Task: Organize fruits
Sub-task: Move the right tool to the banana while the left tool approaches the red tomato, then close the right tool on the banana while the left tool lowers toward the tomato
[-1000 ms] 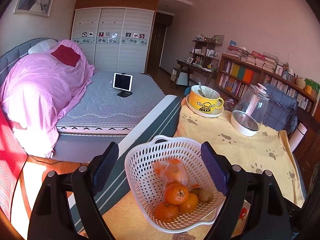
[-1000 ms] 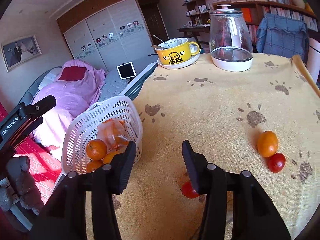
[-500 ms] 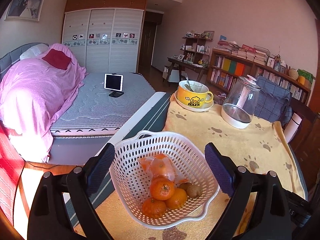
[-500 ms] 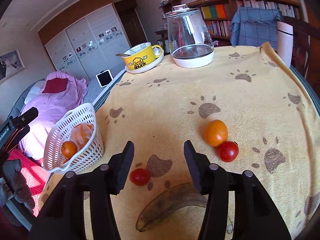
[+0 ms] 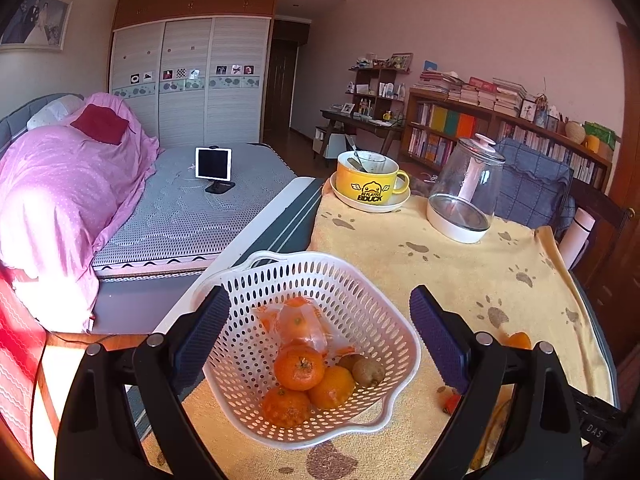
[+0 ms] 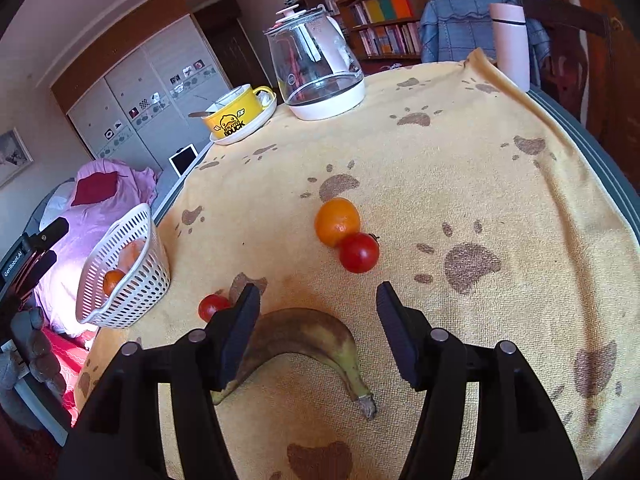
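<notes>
We see the right gripper (image 6: 318,328) has pulled back since a second ago, jaws spread and empty above the banana (image 6: 304,338). The left gripper (image 5: 320,338), also released, frames the basket (image 5: 384,308), perhaps without touching it.

Black plastic grippers, ribbed dark-blue pads on jaws, silver screws, white "GenRobot.AI" lettering.

Left wrist view: close above the white basket (image 5: 316,280), facing the bed at 10 o'clock. Right wrist view: close above the banana (image 6: 304,336), facing the bookshelves at 1 o'clock. Shared: basket, yellow mug (image 5: 370,182), glass kettle (image 6: 320,76).
</notes>
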Motion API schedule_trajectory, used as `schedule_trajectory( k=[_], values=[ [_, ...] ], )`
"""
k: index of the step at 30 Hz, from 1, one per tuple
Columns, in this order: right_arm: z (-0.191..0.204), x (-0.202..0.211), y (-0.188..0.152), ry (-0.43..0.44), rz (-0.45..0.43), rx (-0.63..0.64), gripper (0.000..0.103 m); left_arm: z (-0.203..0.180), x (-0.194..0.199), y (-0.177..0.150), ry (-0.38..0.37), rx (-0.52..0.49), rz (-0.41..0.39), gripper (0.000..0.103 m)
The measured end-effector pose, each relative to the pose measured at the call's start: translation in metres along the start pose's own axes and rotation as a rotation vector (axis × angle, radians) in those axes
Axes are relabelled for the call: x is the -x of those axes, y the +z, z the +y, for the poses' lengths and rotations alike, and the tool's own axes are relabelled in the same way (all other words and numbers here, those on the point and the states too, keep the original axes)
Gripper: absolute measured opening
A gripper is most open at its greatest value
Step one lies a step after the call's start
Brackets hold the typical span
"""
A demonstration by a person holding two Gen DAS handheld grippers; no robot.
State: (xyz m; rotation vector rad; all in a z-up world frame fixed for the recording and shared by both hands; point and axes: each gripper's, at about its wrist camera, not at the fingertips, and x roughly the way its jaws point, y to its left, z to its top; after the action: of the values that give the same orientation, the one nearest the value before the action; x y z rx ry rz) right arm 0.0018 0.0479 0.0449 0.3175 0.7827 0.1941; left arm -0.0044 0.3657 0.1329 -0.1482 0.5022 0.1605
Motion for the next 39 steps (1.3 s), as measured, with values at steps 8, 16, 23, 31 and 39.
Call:
schedule_trajectory(
  k=[8, 16, 23, 31, 39],
  values=[
    [0.006, 0.004, -0.017, 0.042, 0.029, -0.025, 0.068, -0.014, 0.001, -0.005, -0.023, -0.035, 0.007, 0.093],
    [0.054, 0.004, -0.038, 0.175, 0.097, 0.038, 0.068, -0.02, 0.004, -0.007, -0.044, -0.049, 0.007, 0.093],
    [0.04, -0.011, -0.046, 0.149, 0.141, -0.013, 0.068, -0.022, 0.006, -0.007, -0.052, -0.051, 0.007, 0.093],
    [0.007, -0.018, -0.036, 0.132, 0.145, -0.099, 0.069, -0.03, 0.005, -0.012, -0.06, -0.08, 0.013, 0.093],
    [-0.004, -0.023, -0.017, 0.01, 0.119, -0.072, 0.069, -0.032, 0.003, -0.011, -0.063, -0.082, 0.016, 0.093]
  ],
)
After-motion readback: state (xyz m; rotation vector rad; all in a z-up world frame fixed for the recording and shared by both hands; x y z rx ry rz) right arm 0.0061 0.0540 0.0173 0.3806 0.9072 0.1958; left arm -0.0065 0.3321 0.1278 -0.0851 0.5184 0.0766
